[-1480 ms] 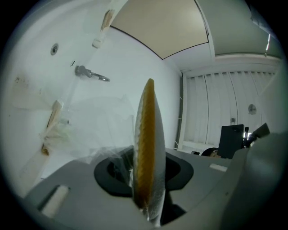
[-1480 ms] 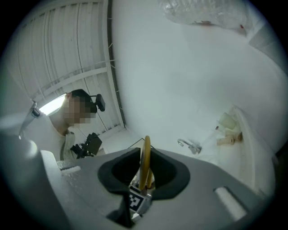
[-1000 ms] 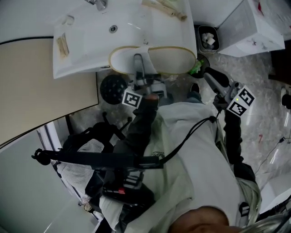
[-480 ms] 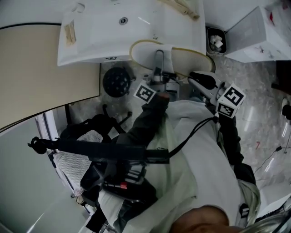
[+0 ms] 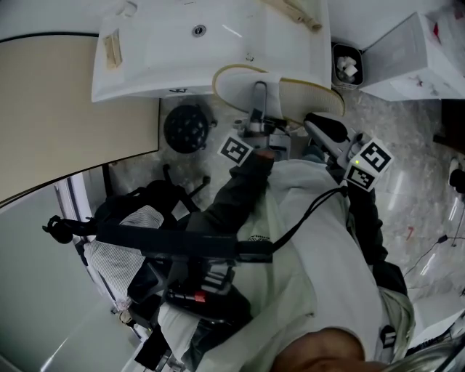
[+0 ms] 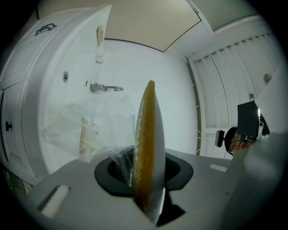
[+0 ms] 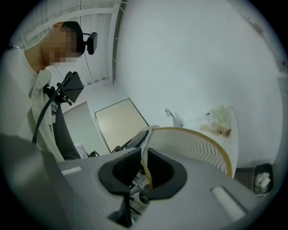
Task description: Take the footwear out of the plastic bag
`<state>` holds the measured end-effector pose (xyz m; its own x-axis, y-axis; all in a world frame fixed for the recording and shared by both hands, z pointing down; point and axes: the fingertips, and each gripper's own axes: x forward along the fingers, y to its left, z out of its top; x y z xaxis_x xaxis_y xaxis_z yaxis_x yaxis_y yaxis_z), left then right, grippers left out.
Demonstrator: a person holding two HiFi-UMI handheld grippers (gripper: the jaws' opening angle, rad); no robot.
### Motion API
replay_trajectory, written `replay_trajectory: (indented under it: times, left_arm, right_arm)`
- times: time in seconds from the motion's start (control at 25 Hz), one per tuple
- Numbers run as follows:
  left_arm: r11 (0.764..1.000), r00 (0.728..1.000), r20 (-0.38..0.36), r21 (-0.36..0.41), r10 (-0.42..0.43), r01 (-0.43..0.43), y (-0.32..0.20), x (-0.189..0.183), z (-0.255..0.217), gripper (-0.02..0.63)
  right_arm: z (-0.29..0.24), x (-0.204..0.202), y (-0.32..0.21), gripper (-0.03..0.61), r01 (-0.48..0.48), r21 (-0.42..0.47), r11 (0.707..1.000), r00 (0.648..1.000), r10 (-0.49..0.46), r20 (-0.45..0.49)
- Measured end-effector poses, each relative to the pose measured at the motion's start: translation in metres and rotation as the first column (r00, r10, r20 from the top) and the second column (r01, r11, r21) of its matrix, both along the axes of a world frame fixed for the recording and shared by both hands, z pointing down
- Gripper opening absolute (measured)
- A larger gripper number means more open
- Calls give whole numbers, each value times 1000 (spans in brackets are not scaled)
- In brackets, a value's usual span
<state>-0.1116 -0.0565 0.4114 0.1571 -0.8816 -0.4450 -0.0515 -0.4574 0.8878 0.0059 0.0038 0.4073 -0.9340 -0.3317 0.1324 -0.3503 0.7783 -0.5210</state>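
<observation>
A pair of white slippers with tan rims (image 5: 238, 83) is held up in front of the sink counter. My left gripper (image 5: 259, 93) is shut on them from below. In the left gripper view a slipper (image 6: 146, 134) stands edge-on between the jaws, with clear plastic bag film (image 6: 85, 128) bunched at its left side. My right gripper (image 5: 315, 122) is at the slippers' right end. Its jaws have just been closing, and in the right gripper view they pinch the thin tan edge of the ribbed sole (image 7: 198, 146).
The white sink counter (image 5: 145, 62) with a tap (image 6: 105, 87) lies right behind the slippers, and wooden items (image 5: 290, 11) lie on it. A small bin (image 5: 347, 65) and a white box (image 5: 414, 51) stand to the right. A black round object (image 5: 185, 127) sits on the floor below the counter.
The right gripper has come in from the right to the slippers' end, and its jaws now sit on the edge. The left gripper keeps its hold and has barely shifted.
</observation>
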Motion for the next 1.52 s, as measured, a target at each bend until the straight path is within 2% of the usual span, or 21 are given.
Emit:
replay_trajectory:
  times: [0.16, 0.28, 0.6, 1.08, 1.52]
  left_arm:
    - [1000, 1000, -16, -6, -4, 4, 0, -3, 1, 100]
    - [1000, 1000, -18, -5, -9, 9, 0, -4, 1, 100]
    - [1000, 999, -24, -5, -26, 26, 2, -8, 3, 100]
    - [996, 996, -24, -20, -91, 91, 10, -18, 6, 100]
    - [991, 990, -41, -3, -137, 137, 11, -10, 5, 100]
  right_arm:
    - [-6, 1, -3, 2, -26, -12, 1000, 998, 27, 52]
    - [-10, 2, -6, 2, -35, -17, 999, 996, 36, 78]
    - [-9, -1, -8, 2, -43, -7, 999, 997, 44, 71]
    - [-7, -14, -4, 2, 49, 2, 999, 996, -49, 73]
    - [-10, -8, -6, 2, 104, 20, 994, 993, -105, 52]
